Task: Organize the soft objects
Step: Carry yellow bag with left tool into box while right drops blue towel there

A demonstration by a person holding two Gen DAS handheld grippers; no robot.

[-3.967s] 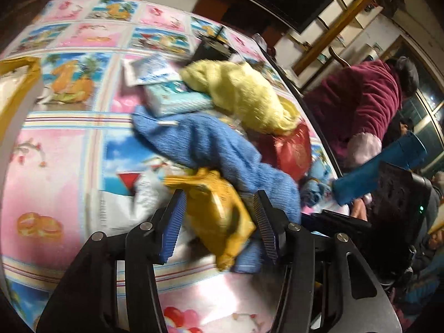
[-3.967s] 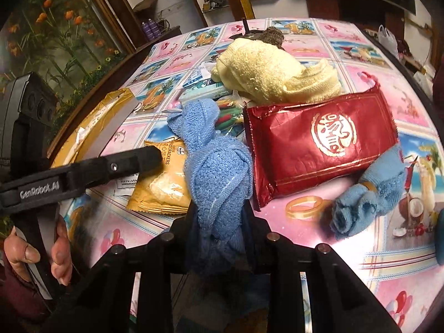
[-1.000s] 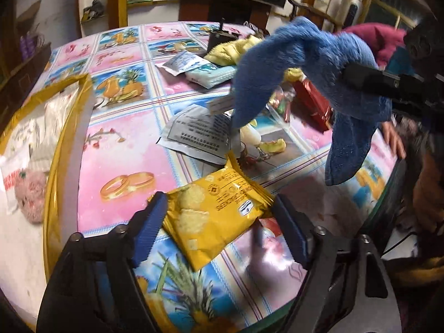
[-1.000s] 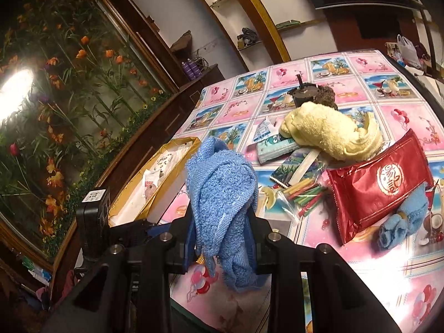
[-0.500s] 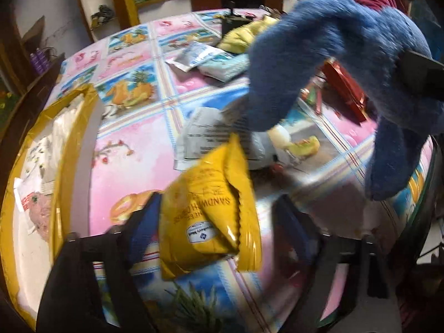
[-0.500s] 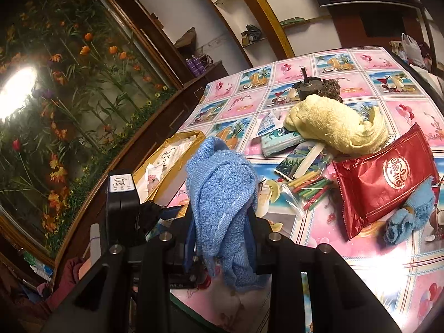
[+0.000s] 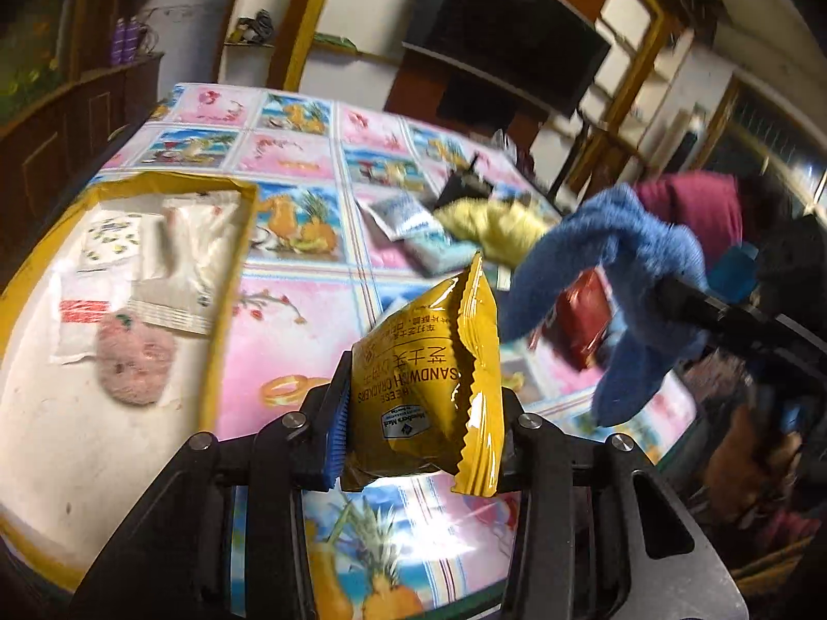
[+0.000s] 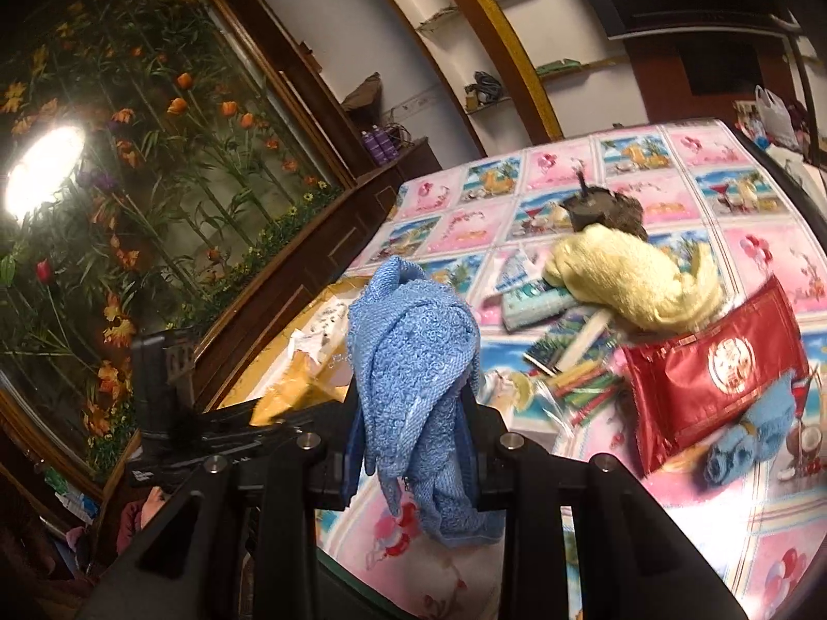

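Left hand-held gripper (image 7: 421,416): jaws have just been closing; now pinching a glossy yellow foil cracker packet (image 7: 431,387) with crimped zigzag edges, lifted clear of the worktop (image 7: 289,320).
Right hand-held gripper (image 8: 413,439): clamped on a looped, nubbly blue terry towel (image 8: 413,361), which hangs bunched above the worktop edge.
Worktop: slick printed oilcloth, pink and blue squares.
Tray: shallow yellow-rimmed rectangular tray (image 7: 227,279) holding flat sachets and a fuzzy pink pad.
Other soft items: fluffy pale-yellow towel (image 8: 630,279); shiny red foil pouch (image 8: 713,367); small rolled light-blue cloth (image 8: 749,439).

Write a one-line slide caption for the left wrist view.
Left tool lifts a yellow cracker packet above the patterned table, beside a yellow-rimmed tray.
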